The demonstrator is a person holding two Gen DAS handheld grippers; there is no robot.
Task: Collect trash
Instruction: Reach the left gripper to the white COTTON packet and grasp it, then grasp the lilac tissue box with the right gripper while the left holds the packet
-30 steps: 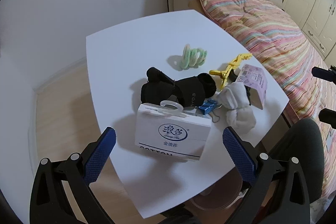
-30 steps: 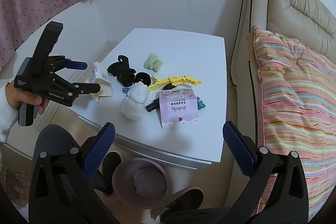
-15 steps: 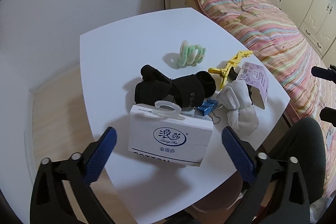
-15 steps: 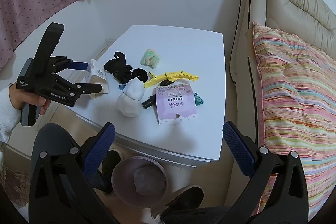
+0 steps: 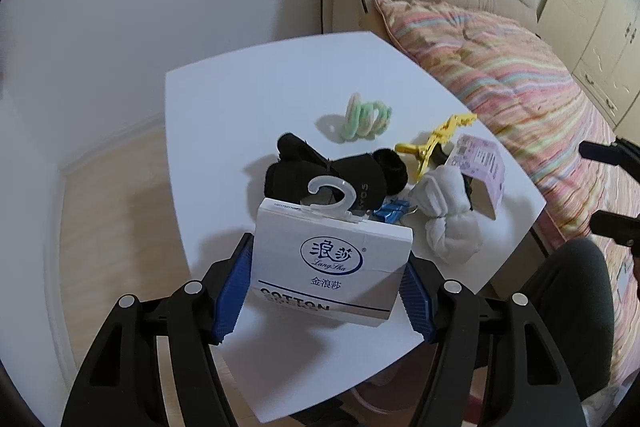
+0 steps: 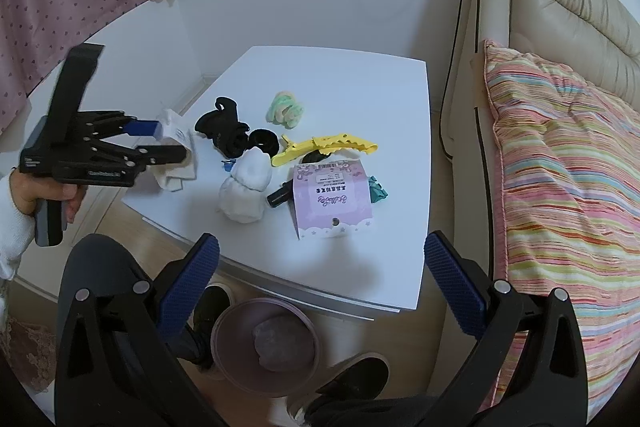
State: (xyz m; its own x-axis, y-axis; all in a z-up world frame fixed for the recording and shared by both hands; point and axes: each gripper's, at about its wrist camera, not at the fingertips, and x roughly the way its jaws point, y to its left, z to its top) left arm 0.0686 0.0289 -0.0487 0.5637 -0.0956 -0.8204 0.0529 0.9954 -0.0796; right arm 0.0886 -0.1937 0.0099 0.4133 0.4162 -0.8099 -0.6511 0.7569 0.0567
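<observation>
At the near edge of the white table (image 5: 224, 99), left wrist view: left gripper (image 5: 326, 291) closed in on the white sock package (image 5: 332, 259), blue pads (image 5: 234, 291) pressed against both its sides. Package stands upright with a clear plastic hook at its top; printed "COTTON" along the lower edge. Behind it: black socks (image 5: 320, 179), blue binder clip (image 5: 390, 213), white balled sock (image 5: 448, 223). Farther back a green-and-cream hair tie (image 5: 366, 115), a yellow hair clip (image 5: 436, 143), and a pink sock box (image 5: 480, 175) at the table's right edge.

Right wrist view: right gripper (image 6: 320, 287) spread wide, holding nothing, hanging off the table's near edge above a pinkish trash bin (image 6: 266, 343) on the floor; one crumpled lump lies inside. Pink box (image 6: 332, 203) lies flat ahead, a teal scrap (image 6: 378, 189) touching its right side, yellow clip (image 6: 324, 149) behind. Left gripper (image 6: 172, 143) seen at left, gripping the white package (image 6: 178, 155) at the table's left edge.
</observation>
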